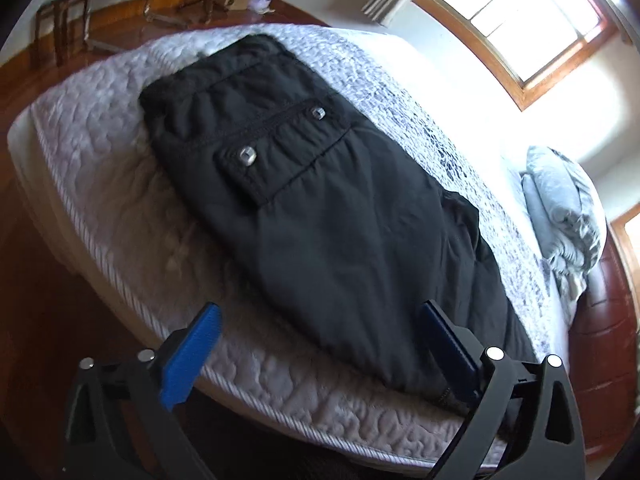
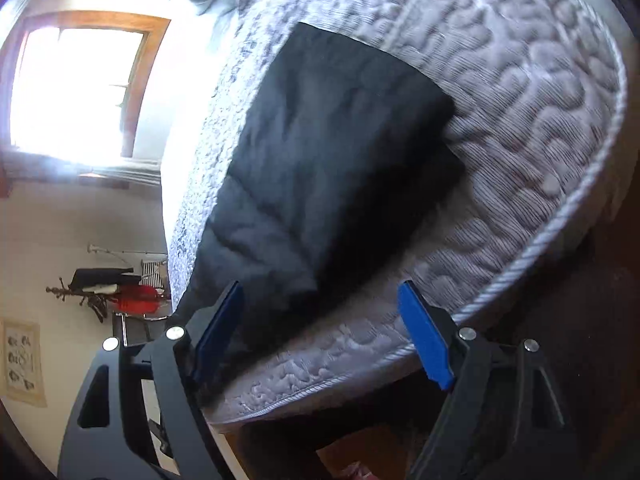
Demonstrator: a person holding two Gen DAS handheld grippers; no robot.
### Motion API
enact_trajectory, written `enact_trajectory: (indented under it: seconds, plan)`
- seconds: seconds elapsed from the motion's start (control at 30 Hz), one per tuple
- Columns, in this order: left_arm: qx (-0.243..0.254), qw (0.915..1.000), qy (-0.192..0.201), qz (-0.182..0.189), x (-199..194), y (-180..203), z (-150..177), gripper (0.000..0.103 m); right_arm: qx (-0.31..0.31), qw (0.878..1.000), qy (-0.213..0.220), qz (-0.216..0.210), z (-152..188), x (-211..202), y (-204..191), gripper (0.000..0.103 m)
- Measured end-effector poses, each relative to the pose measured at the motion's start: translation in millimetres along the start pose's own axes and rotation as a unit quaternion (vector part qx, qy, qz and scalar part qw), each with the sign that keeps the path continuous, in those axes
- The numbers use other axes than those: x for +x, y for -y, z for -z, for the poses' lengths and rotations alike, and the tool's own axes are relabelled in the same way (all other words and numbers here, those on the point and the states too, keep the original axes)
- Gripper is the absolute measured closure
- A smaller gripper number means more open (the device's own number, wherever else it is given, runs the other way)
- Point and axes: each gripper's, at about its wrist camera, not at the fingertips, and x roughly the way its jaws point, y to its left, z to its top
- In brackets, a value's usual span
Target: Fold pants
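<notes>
Lying flat along the mattress [image 1: 100, 184], the black pants [image 1: 320, 208] fill the centre of the left view and run from centre to lower left in the right view, legs apparently already laid together. Left tongs [image 1: 320, 360] and right tongs [image 2: 320, 332] both stand spread wide, holding nothing. Judged next: pinch both layers at the near edge squarely, then lift evenly to avoid skewing the fold.

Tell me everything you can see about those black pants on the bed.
The black pants look like matte woven fabric, lightly wrinkled, with a flapped pocket and two metal snap buttons. They lie flat on the quilted grey-white mattress, one end near its corded edge. Both open grippers, left and right, hover there; no grip shows.
</notes>
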Motion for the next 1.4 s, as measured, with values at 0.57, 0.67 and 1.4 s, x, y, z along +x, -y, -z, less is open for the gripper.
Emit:
enact_trajectory:
  seconds: [0.57, 0.67, 1.4]
  plan:
    - [-0.085, 0.9955, -0.04, 0.013, 44.5, -7.5, -3.6, 0.004, 0.074, 0.997, -0.001, 0.0, -22.0, 24.4, 2.4, 0.036]
    - [-0.083, 0.9956, -0.044, -0.004, 52.7, -5.4, -2.5, 0.004, 0.083, 0.996, -0.006, 0.018, -27.9, 37.7, 2.8, 0.039]
    - [-0.162, 0.9842, -0.023, 0.068, 26.6, -40.7, -0.2, 0.004, -0.071, 0.996, 0.063, 0.0, -46.6, 22.6, -52.9, 0.095]
